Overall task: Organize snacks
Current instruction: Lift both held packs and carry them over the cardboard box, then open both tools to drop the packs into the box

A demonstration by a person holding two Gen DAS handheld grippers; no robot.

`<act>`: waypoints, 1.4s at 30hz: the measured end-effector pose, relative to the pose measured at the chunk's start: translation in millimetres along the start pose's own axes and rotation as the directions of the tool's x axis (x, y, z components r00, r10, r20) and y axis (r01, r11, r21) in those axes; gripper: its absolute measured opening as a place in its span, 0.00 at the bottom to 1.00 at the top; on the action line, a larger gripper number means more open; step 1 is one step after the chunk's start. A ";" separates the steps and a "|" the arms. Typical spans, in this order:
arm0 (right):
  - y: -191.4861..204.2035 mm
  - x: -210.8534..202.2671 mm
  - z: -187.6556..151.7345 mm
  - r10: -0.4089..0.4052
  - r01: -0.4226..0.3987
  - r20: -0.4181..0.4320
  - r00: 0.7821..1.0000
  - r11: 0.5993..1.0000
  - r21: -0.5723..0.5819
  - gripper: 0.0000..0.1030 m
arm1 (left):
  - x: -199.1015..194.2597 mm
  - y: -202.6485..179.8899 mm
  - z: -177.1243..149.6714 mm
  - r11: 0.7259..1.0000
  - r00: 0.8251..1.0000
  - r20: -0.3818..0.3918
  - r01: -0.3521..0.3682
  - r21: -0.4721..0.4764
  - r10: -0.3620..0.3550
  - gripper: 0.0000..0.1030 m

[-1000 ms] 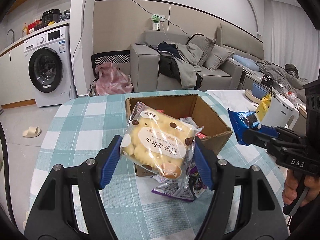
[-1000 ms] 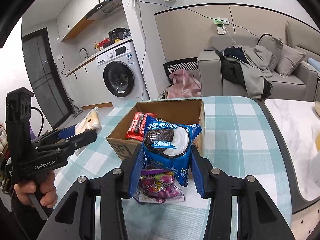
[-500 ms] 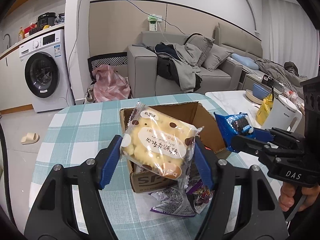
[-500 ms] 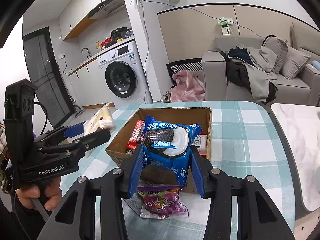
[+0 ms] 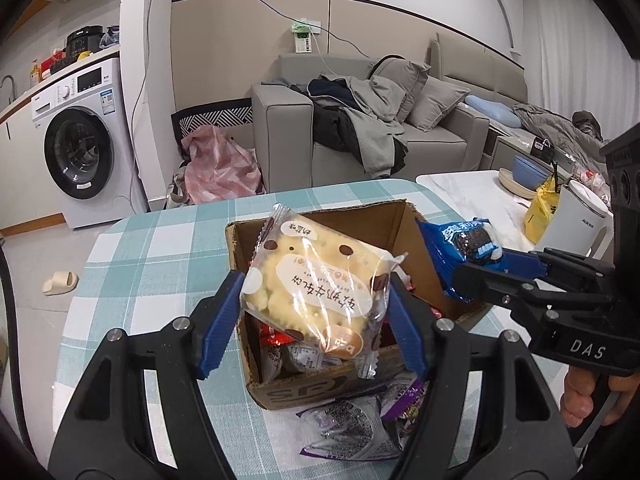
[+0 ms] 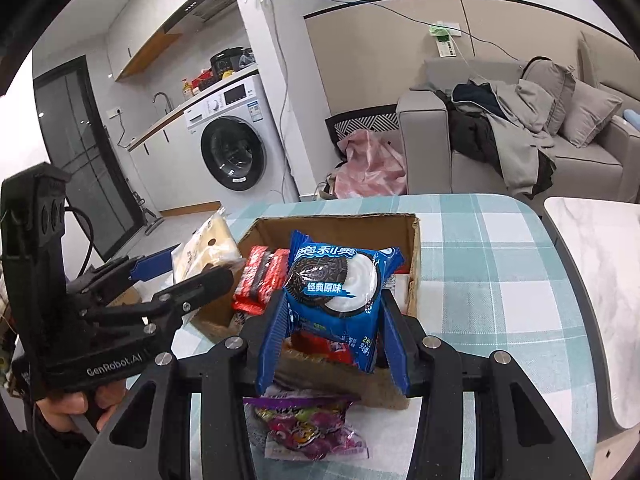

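Checked tablecloth table (image 6: 500,280) — cardboard box (image 5: 316,388) and purple snack packet (image 6: 312,428) on it.

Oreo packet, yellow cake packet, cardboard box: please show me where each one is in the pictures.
Oreo packet (image 6: 338,280), right wrist view, on the printed cookie.
yellow cake packet (image 5: 316,286), left wrist view, on its white label.
cardboard box (image 5: 308,390), left wrist view, on its near outer wall.

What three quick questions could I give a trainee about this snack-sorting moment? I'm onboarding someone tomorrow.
1. True or false: both grippers hold a packet.
2. What does the right gripper hold: A) blue cookie pack, B) yellow cake packet, C) purple candy bag?
3. Where does the purple candy bag lie?

Key: 1. True; the left gripper holds the yellow cake packet. 2. A. 3. On the table, in front of the cardboard box.
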State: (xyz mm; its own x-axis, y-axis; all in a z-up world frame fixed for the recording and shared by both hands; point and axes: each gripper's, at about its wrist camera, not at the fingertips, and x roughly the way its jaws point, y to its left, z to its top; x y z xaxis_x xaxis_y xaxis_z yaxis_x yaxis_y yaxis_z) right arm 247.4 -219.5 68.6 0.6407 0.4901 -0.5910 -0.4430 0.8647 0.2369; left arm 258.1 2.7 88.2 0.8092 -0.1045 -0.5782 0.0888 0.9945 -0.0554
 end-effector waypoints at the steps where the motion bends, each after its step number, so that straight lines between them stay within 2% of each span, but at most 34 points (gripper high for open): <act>1: -1.4 2.2 0.8 -0.005 0.005 -0.004 1.000 1.000 0.007 0.44 | 3.2 0.2 0.6 1.000 1.000 -0.001 0.000 0.000 0.000 0.65; 19: -3.6 29.3 -0.4 -0.028 0.028 -0.034 0.999 1.000 0.008 0.44 | 34.2 9.2 0.4 1.000 1.000 -0.016 -0.017 -0.002 0.017 0.65; 27: -5.7 38.8 2.8 -0.059 0.060 -0.043 0.997 0.998 0.020 0.44 | 55.2 10.7 0.2 1.000 0.998 -0.057 -0.028 -0.015 0.027 0.66; 35: -2.9 41.7 -0.2 -0.072 0.072 -0.027 0.997 0.997 -0.017 0.45 | 68.1 12.9 -5.5 0.999 0.997 -0.082 -0.013 -0.031 0.010 0.66; 38: -2.0 37.5 0.0 -0.070 0.070 -0.016 0.997 0.997 -0.024 0.53 | 67.0 14.2 -6.0 0.999 0.996 -0.084 -0.012 -0.041 0.008 0.69; 39: -1.3 35.1 0.6 -0.070 0.070 -0.007 0.998 0.997 -0.027 0.56 | 65.4 15.0 -6.0 0.999 0.996 -0.086 -0.010 -0.046 0.006 0.74; 42: 0.9 24.4 2.9 -0.087 0.088 0.026 0.996 0.995 -0.040 0.76 | 56.1 15.8 -4.7 0.999 0.997 -0.073 0.004 -0.053 -0.008 0.81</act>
State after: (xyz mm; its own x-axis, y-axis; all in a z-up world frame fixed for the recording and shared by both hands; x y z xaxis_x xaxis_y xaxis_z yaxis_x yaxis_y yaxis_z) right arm 264.5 -206.3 56.6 0.6927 0.4158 -0.5893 -0.4095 0.8994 0.1532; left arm 302.2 12.5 51.0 0.7640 -0.1112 -0.6355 0.0611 0.9931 -0.1003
